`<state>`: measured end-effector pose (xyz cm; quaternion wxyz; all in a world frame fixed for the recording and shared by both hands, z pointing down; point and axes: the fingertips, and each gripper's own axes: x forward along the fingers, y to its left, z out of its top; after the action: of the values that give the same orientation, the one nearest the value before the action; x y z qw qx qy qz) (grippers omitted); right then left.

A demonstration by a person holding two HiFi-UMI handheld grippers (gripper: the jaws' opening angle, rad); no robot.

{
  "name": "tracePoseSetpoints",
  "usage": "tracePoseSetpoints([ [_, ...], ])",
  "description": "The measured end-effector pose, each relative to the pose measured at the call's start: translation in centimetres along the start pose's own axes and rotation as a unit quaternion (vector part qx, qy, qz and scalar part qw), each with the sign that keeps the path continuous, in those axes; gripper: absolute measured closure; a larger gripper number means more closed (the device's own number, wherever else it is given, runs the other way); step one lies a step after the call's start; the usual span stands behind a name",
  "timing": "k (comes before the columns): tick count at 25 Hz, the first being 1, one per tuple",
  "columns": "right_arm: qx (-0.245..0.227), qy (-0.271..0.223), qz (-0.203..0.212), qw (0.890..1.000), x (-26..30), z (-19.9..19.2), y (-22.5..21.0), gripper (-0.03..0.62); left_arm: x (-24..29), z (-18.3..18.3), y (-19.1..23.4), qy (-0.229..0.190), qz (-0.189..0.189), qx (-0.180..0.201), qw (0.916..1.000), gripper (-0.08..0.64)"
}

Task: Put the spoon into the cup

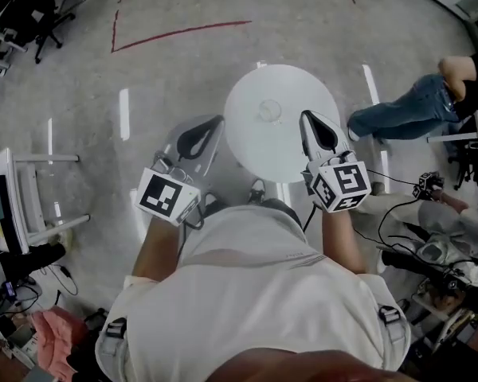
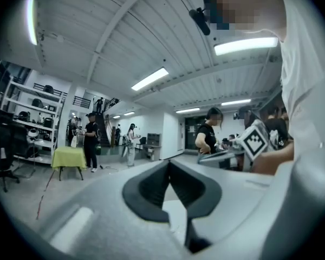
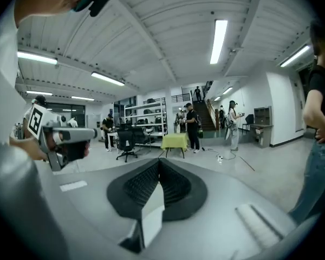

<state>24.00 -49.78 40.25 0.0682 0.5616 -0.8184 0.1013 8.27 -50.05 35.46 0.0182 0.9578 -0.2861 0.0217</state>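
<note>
Seen from the head view, a small clear cup (image 1: 268,111) stands near the middle of a round white table (image 1: 291,146). I cannot make out a spoon in any view. My left gripper (image 1: 216,122) is held up over the table's left edge, its jaws together with nothing between them. My right gripper (image 1: 306,117) hovers over the table's right half, just right of the cup, also shut and empty. In the left gripper view the left gripper (image 2: 169,164) points level into the room, and in the right gripper view the right gripper (image 3: 158,162) does the same. Neither gripper view shows the table or the cup.
A person in jeans (image 1: 406,106) sits to the right of the table. Red tape lines (image 1: 179,32) mark the floor beyond it. Cables and gear (image 1: 430,249) lie at the right, a white frame (image 1: 24,197) at the left. People stand around a green-covered table (image 3: 175,141).
</note>
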Motion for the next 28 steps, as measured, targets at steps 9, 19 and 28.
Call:
tracePoseSetpoints([
  [9,-0.032,-0.098,-0.046,0.994,-7.6,7.4,0.9,0.584,1.3,3.2,-3.7,-0.029,-0.063,-0.004,0.9975,0.558],
  [19,-0.042,-0.11,-0.069,0.991,-9.6,9.4,0.9,0.584,0.9,5.8,-4.8,-0.04,-0.081,-0.005,0.9959,0.558],
  [28,-0.049,-0.11,-0.057,0.991,-8.8,9.6,1.7,0.584,0.1,5.7,-4.2,-0.04,-0.069,0.004,0.9968,0.558],
])
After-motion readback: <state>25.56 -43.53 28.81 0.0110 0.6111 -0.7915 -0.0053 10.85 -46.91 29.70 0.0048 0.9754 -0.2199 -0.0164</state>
